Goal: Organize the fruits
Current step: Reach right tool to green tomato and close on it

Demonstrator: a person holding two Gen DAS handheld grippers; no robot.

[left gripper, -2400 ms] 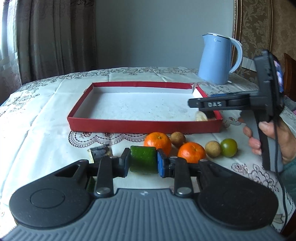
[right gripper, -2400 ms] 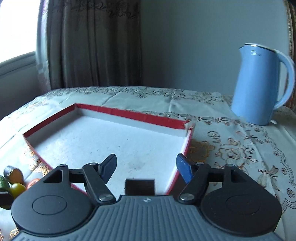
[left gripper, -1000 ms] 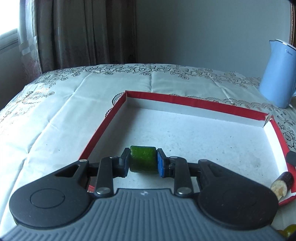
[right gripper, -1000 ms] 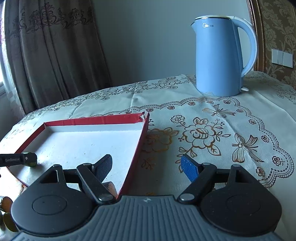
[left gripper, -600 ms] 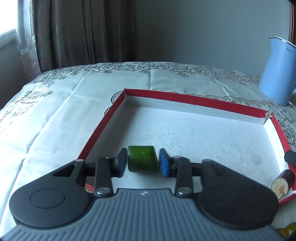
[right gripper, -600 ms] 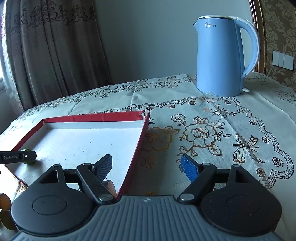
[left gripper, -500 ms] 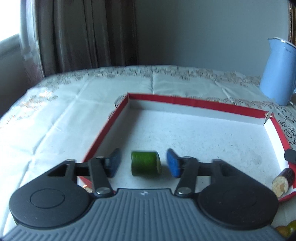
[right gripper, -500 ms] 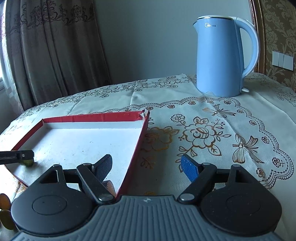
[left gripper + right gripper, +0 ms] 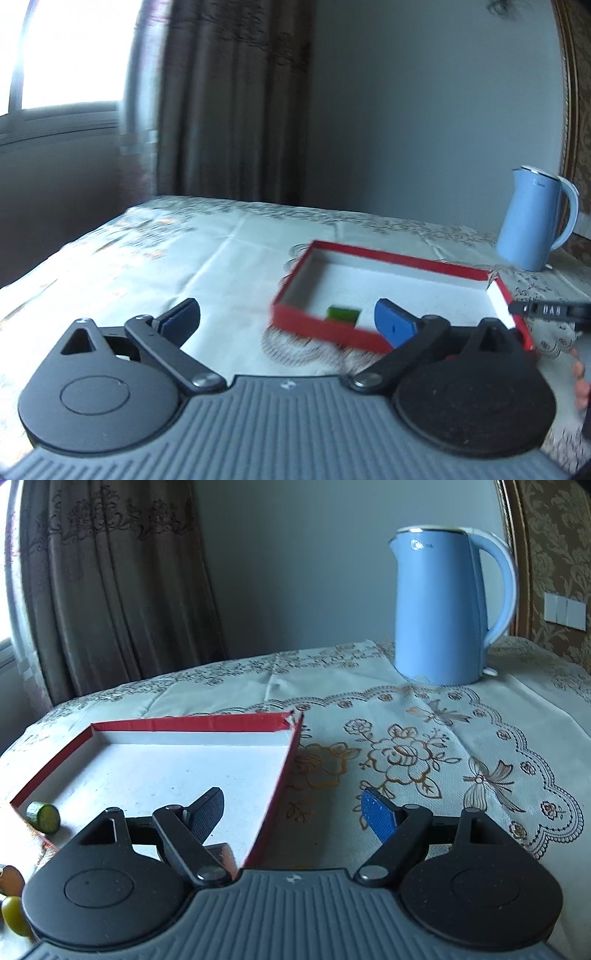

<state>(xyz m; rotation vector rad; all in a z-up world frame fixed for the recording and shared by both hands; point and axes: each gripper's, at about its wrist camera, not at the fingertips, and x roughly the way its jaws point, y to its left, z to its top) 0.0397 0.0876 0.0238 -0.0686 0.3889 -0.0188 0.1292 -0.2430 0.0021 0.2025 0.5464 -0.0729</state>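
Observation:
A green cucumber piece (image 9: 343, 314) lies loose in the red tray (image 9: 406, 258), near its front left corner. My left gripper (image 9: 286, 317) has drawn back from the tray; its jaws are opening wide and nothing is between them. The right wrist view has the same cucumber piece (image 9: 43, 816) in the red tray's (image 9: 192, 722) near left corner. My right gripper (image 9: 291, 806) is open and empty, straddling the tray's right wall. A brownish stub (image 9: 221, 853) lies in the tray under its left finger. Its finger (image 9: 546, 308) also shows at the right of the left wrist view.
A light blue kettle (image 9: 447, 605) stands at the back right on the patterned tablecloth (image 9: 406, 746). An orange fruit (image 9: 9, 880) and a green fruit (image 9: 13, 915) lie outside the tray at lower left. A person's hand (image 9: 578, 380) is at the right edge. Curtains hang behind the table.
My left gripper let go of the green piece, spread its jaws wide and pulled back away from the tray. The piece stayed in the tray. The right gripper kept still.

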